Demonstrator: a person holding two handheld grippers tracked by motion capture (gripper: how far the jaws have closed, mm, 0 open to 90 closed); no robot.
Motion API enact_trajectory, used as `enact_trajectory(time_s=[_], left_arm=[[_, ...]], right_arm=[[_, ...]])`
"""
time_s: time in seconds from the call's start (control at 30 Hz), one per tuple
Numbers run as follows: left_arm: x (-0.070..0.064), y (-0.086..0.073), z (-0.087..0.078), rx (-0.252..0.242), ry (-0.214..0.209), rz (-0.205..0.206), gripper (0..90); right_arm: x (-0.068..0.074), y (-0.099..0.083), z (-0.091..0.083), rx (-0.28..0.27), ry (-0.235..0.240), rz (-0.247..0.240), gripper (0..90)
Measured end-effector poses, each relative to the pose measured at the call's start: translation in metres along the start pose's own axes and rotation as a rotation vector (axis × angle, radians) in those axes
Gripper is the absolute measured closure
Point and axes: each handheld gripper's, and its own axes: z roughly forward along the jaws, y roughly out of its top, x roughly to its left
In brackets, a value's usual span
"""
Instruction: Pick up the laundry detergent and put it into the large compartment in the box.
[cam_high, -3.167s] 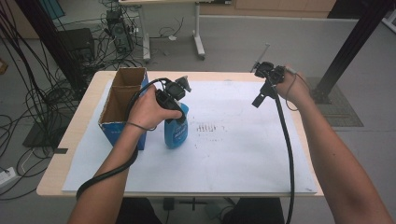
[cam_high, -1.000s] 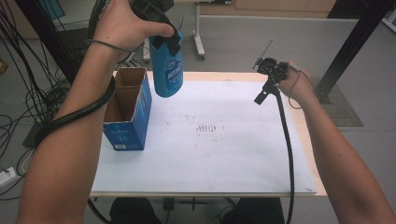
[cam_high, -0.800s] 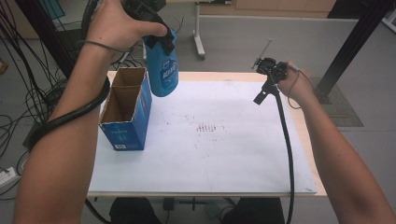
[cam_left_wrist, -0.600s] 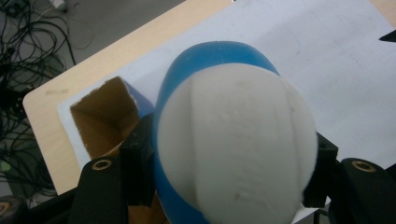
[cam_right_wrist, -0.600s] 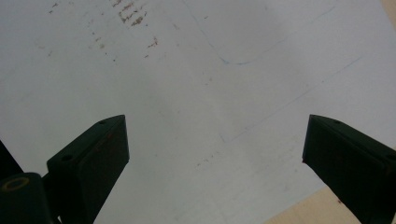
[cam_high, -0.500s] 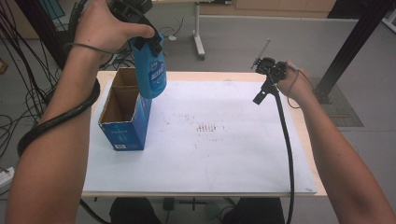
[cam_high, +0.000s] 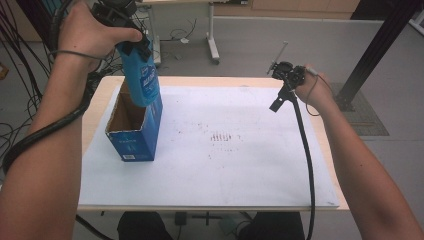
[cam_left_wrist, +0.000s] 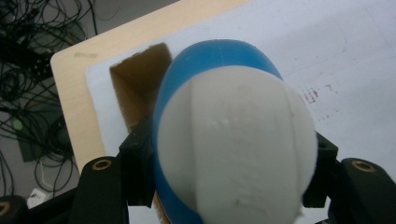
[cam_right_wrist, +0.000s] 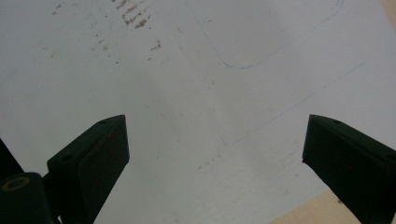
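The left tool (cam_high: 134, 46) is clamped on the blue bottle (cam_high: 142, 79) near its white cap, its base just dipping into the open box (cam_high: 135, 134) directly beneath, so lowering and release remain, while the right tool (cam_high: 280, 97), jaws wide and empty, hovers over the desk (cam_high: 240, 165).

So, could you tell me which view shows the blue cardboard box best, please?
The high view: the blue cardboard box stands whole there, its top open beneath the blue bottle. The left gripper view catches a corner of its brown inside behind the bottle; the right gripper view looks at the white sheet.
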Motion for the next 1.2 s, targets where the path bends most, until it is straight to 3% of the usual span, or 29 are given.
enact_trajectory(time_s=[0.33, 0.53, 0.67, 1.2], left_arm=[[0.024, -0.011, -0.01, -0.017, 0.009, -0.083, 37.8], [0.032, -0.016, -0.012, -0.026, 0.049, -0.128, 37.8], [0.038, -0.018, -0.011, -0.021, 0.05, -0.15, 37.8], [0.046, -0.024, 0.01, 0.003, 0.045, -0.181, 37.8]], right_arm=[[0.001, 0.002, 0.0, 0.004, 0.0, -0.004, 7.1], [0.002, 0.003, 0.0, 0.003, 0.0, -0.007, 7.1], [0.002, 0.004, 0.002, 0.001, 0.007, -0.011, 7.1], [0.003, 0.001, 0.0, -0.002, 0.003, -0.001, 7.1]])
